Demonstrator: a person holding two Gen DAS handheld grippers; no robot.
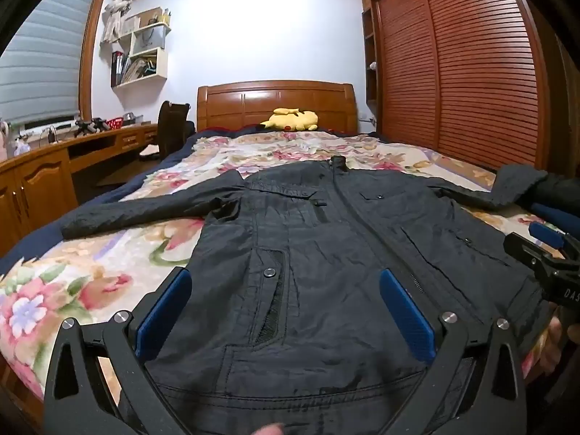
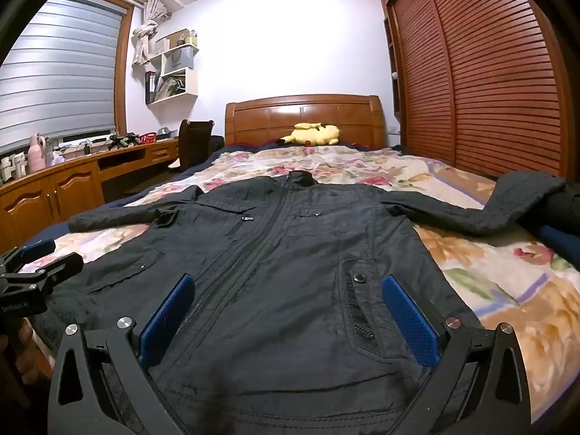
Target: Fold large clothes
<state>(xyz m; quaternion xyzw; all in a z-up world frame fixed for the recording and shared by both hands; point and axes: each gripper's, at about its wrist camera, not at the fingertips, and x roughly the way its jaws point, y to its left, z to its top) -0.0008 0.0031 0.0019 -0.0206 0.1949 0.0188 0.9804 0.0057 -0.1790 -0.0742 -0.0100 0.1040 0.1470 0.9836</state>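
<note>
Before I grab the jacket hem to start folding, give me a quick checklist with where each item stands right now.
1. Jacket lies flat, front up, zipped on the bed: ok.
2. Both sleeves spread out sideways: ok for the left sleeve; the right sleeve runs off the bed edge, its cuff hidden: cannot tell.
3. Left claw open over the hem, nothing pinched: ok.
4. Right claw open over the hem, nothing pinched: ok.
5. Fold area beyond the collar free: ok; the yellow plush toy sits far back by the headboard.
6. Hem edge reachable: cannot tell, it is partly hidden under the claws.
</note>
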